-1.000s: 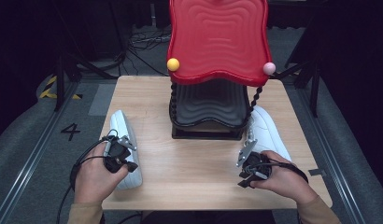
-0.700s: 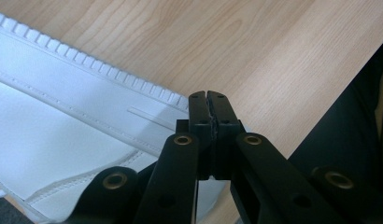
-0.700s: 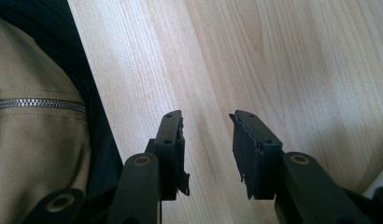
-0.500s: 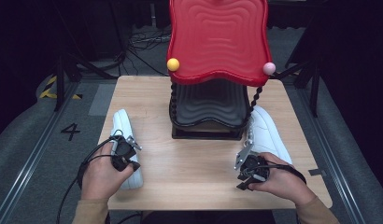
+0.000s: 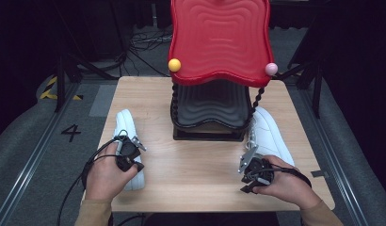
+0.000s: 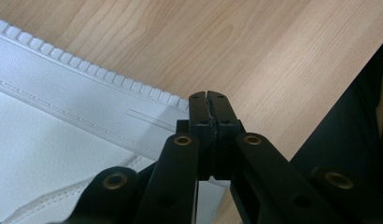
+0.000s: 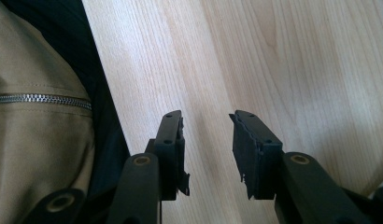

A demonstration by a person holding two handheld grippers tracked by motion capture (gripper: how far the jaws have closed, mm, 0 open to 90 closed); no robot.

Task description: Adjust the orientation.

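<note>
A rack (image 5: 210, 113) stands at the middle of the surface (image 5: 191, 165), toward its far edge. The left shoe (image 5: 126, 136) lies left of the rack, near the surface's left edge; the right shoe (image 5: 271, 136) lies just right of the rack's base. The left gripper (image 5: 127, 155) sits over the left shoe's near half. The right gripper (image 5: 253, 170) is over the surface, just before the right shoe

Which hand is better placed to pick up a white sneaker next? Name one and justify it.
Left, probably. The left tool sits shut right over the left white sneaker, at its sole edge. The right tool is open but faces bare wooden table, beside the right white sneaker.
</note>
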